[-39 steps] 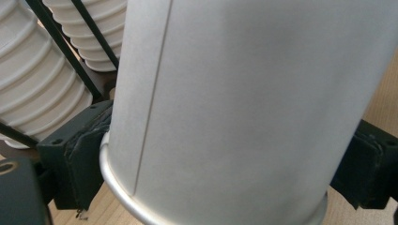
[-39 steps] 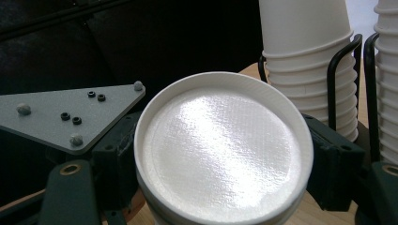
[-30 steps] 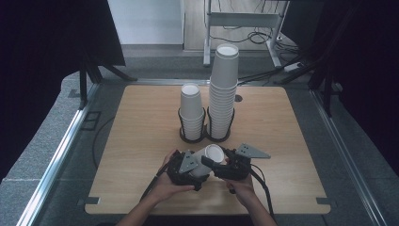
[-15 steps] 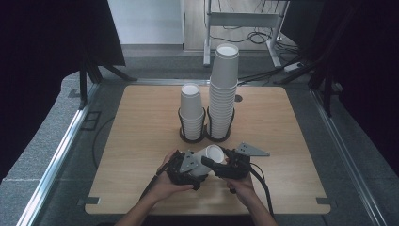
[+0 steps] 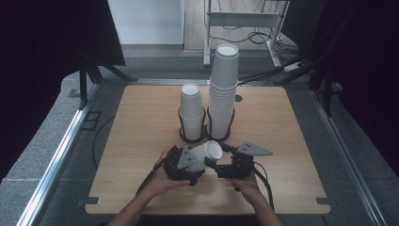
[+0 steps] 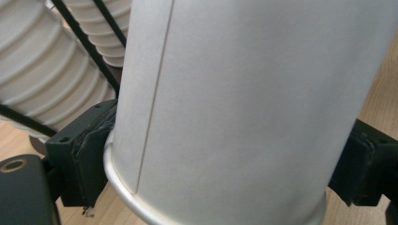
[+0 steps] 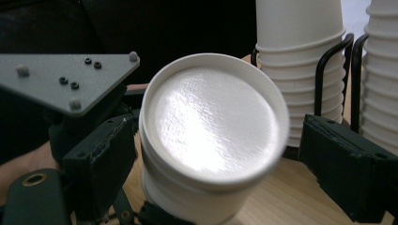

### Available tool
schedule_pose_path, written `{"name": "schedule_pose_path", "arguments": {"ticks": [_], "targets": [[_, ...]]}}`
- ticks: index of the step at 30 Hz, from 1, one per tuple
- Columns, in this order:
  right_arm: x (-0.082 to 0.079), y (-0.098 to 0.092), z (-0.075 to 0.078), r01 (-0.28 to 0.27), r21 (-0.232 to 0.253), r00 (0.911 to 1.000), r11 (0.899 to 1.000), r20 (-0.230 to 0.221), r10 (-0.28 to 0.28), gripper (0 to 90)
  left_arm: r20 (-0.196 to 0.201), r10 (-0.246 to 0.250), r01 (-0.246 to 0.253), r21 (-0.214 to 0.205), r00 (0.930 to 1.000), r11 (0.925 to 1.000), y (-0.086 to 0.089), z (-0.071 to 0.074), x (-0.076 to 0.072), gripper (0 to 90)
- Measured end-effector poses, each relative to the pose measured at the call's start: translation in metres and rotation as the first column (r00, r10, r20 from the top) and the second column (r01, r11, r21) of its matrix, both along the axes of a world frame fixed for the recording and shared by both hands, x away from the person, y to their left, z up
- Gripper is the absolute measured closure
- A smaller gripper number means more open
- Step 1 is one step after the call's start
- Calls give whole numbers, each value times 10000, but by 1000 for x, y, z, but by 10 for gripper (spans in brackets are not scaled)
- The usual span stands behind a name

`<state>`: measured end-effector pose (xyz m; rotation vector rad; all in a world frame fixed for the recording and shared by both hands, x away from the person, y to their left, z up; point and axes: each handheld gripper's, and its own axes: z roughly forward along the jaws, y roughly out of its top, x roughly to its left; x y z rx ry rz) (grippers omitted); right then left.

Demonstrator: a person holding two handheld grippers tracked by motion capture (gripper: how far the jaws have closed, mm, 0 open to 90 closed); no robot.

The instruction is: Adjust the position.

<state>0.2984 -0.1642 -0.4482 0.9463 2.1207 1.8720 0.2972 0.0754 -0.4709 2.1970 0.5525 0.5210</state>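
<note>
1. The wooden table spreads wide under the high view, a person's forearms coming in from the near edge.
2. Tall stack of cups stands upright in its black wire holder at mid-table, towering over its neighbour.
3. Short stack of cups sits just beside it on the left, in a matching wire ring.
4. Left gripper is clamped across the white paper cup, one black pad pressed to each side of the cup wall in the left gripper view; its jaws have just been closing onto it.
5. Right gripper faces the left one; its jaws have just been opening, and in the right gripper view the cup's base end sits between them with a clear gap to the right jaw, so it has hold of nothing.
6. The cup lies tilted on its side above the near table, just in front of the two stacks.
</note>
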Motion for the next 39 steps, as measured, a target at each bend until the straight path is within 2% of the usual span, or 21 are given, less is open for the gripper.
{"name": "schedule_pose_path", "arguments": {"ticks": [4, 6, 7, 9, 10, 14, 15, 18, 23, 24, 25, 26, 28, 29, 30, 31, 32, 34, 35, 36, 39], "targets": [[1, -3, 5, -346, -522, 9994, 9980, 42, 349, 88, 86, 40, -42, 240, 10000, 9997, 3, 1, 2, 89], [0, -4, 10, -581, -1120, 9982, 9920, 112, 597, 79, 223, -14, 1, 588, 9998, 9983, 3, 3, 2, 89], [-1, -3, 17, -848, -1942, 9953, 9773, 305, 924, 74, 374, -39, 11, 737, 9993, 9973, 3, 5, 2, 89], [-2, -2, 19, -882, -2237, 9944, 9706, 368, 989, 73, 408, -97, 61, 866, 9991, 9962, 1, 8, 2, 88], [-1, -2, 25, -1038, -2833, 9924, 9534, 348, 1184, 70, 436, -116, 78, 864, 9990, 9962, 1, 10, 2, 88], [7, -4, 29, -1477, -3585, 9874, 9218, -1, 1582, 70, 533, -197, 140, 1054, 9984, 9943, -2, 15, 3, 89], [7, -4, 29, -1477, -3585, 9874, 9218, -1, 1582, 70, 566, -208, 140, 1175, 9982, 9930, -2, 16, 4, 89], [16, -8, 32, -1860, -3930, 9818, 9005, -374, 1864, 75, 620, -191, 102, 1405, 9979, 9900, -2, 15, 5, 88], [22, -5, 37, -2026, -4279, 9781, 8809, -451, 2030, 76, 828, -234, 76, 1860, 9963, 9825, -3, 14, 7, 88], [22, -3, 39, -2225, -4551, 9727, 8622, -442, 2277, 75, 826, -263, 102, 1891, 9962, 9819, -3, 13, 7, 88], [22, -1, 40, -2294, -4703, 9706, 8522, -454, 2362, 75, 833, -279, 113, 1930, 9961, 9811, -3, 13, 7, 88], [22, -1, 40, -2294, -4703, 9706, 8522, -454, 2362, 75, 835, -293, 123, 1982, 9961, 9801, -3, 12, 7, 88], [23, 1, 43, -2498, -5022, 9651, 8279, -595, 2550, 75, 825, -375, 187, 2176, 9959, 9759, -3, 11, 7, 88], [24, 2, 44, -2655, -5214, 9605, 8110, -707, 2691, 76, 830, -399, 205, 2233, 9957, 9745, -4, 10, 6, 88], [26, 4, 44, -2945, -5495, 9523, 7819, -998, 2885, 75, 812, -462, 262, 2317, 9956, 9724, -5, 9, 6, 87], [28, 6, 44, -3073, -5617, 9482, 7681, -1128, 2969, 76, 792, -536, 341, 2300, 9954, 9726, -6, 9, 5, 87], [28, 6, 44, -3073, -5617, 9482, 7681, -1128, 2969, 76, 815, -596, 394, 2305, 9949, 9723, -7, 8, 4, 87], [32, 8, 43, -3380, -5759, 9385, 7444, -1465, 3127, 73, 803, -734, 527, 2345, 9941, 9707, -10, 8, 3, 87], [37, 10, 42, -3613, -5682, 9311, 7393, -1773, 3188, 79, 797, -788, 574, 2421, 9937, 9686, -11, 8, 2, 87], [37, 10, 42, -3613, -5682, 9311, 7393, -1773, 3188, 79, 816, -826, 606, 2428, 9932, 9682, -13, 7, 2, 87], [40, 13, 41, -3983, -5561, 9160, 7295, -2004, 3474, 85, 898, -911, 653, 2571, 9918, 9642, -16, 6, 1, 87]]}}
